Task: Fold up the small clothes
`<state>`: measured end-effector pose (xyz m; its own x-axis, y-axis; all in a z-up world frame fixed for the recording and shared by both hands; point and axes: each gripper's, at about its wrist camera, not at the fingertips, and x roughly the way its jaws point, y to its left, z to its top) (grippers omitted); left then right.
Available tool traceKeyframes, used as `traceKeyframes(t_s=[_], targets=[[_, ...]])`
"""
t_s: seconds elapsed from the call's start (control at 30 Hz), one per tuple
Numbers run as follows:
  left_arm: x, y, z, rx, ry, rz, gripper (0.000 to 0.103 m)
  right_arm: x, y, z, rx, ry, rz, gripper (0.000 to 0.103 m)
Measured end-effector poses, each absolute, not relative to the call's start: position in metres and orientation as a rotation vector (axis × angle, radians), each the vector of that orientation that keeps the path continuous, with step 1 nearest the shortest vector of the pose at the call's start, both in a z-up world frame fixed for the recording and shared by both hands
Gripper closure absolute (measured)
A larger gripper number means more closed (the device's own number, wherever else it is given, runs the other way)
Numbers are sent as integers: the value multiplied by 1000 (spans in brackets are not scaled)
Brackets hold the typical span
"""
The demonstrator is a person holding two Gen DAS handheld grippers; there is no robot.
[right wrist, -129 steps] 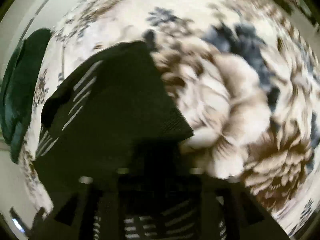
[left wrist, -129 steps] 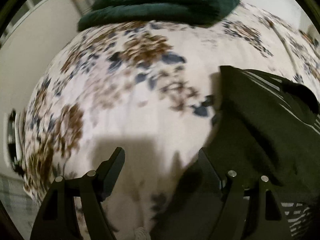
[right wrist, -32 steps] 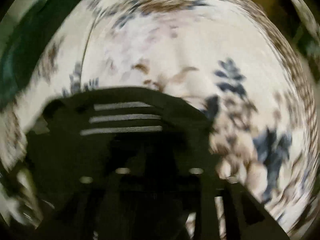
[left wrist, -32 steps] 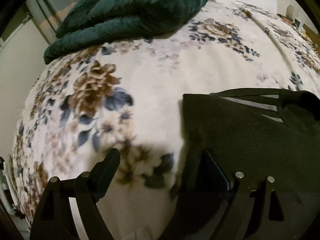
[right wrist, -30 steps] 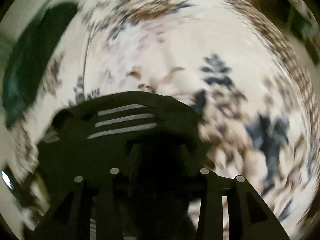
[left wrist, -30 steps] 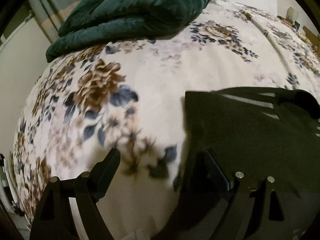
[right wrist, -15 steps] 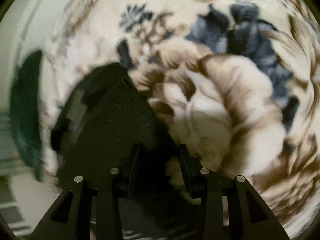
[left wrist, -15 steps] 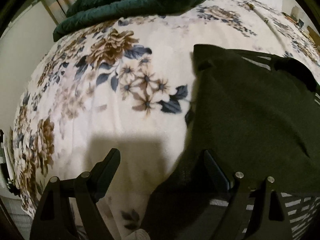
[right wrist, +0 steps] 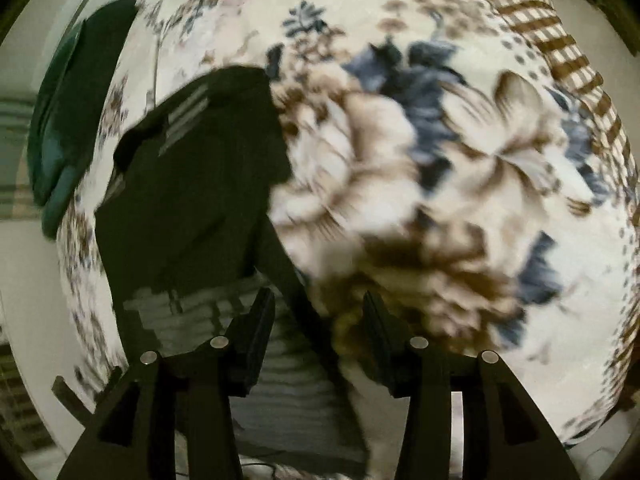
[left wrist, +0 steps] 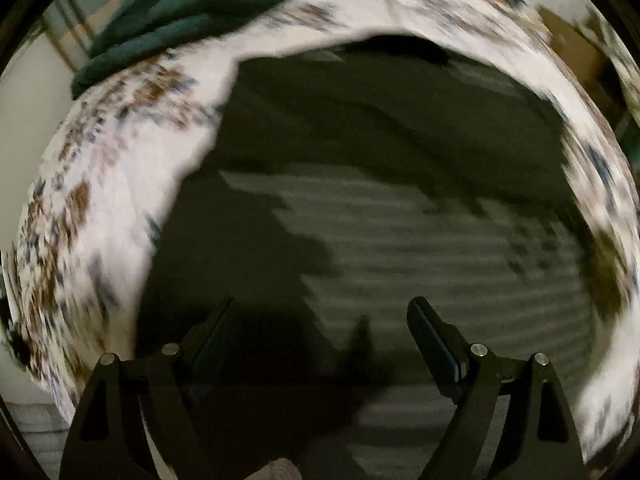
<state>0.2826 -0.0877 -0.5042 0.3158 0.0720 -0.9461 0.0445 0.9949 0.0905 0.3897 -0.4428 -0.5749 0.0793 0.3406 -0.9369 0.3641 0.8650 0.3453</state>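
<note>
- Left gripper (left wrist: 322,312) points steeply down, its black jaws spread wide with nothing between them, hovering over the dark green garment with pale grey stripes (left wrist: 400,152).
- Right gripper (right wrist: 318,306) also tips steeply down; its jaws have just been opening and now stand apart, with the garment's striped edge (right wrist: 280,380) lying below and between them, pads not pressing on it.
- The garment lies spread on the cream plush blanket with brown and blue flowers (right wrist: 460,168); in the left wrist view it fills most of the frame, blurred.
- A plain dark fold overlaps the striped part, which shows nearest the tongs.
- The blanket's far border carries a brown-and-white check band (right wrist: 560,40).
- A folded dark teal velvety blanket (left wrist: 192,12) sits at the bed's far end, well apart from the garment.
- Pale wall shows beyond the bed's edge.
</note>
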Motion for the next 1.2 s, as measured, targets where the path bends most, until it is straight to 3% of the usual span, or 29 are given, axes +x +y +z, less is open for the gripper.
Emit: traceKeyframes(t_s=[0.13, 0.3, 0.5, 0.67, 0.73, 0.77, 0.83, 0.93, 1.07, 1.2], targets=[[209, -169, -530, 118, 1408, -53, 17, 361, -470, -573, 462, 1562, 47, 55], [157, -240, -562, 183, 1462, -44, 17, 372, -476, -595, 444, 1568, 142, 55], [154, -263, -592, 240, 1465, 26, 17, 428, -397, -631, 307, 1494, 274, 55], [160, -258, -601, 220, 1471, 94, 17, 456, -320, -660, -55, 1454, 326, 56], [161, -259, -603, 218, 1469, 106, 17, 460, -312, -661, -132, 1395, 299, 67], [161, -260, -604, 219, 1467, 111, 17, 462, -319, -659, -105, 1382, 265, 84], [162, -263, -603, 213, 1462, 119, 17, 465, -348, -656, 32, 1388, 161, 96], [167, -258, -605, 195, 1456, 136, 17, 463, -394, -662, 275, 1423, 71, 97], [167, -253, -606, 165, 1458, 156, 17, 459, -404, -656, 373, 1416, 31, 97], [160, -247, -606, 150, 1453, 151, 17, 470, -415, -653, 456, 1449, 104, 85]])
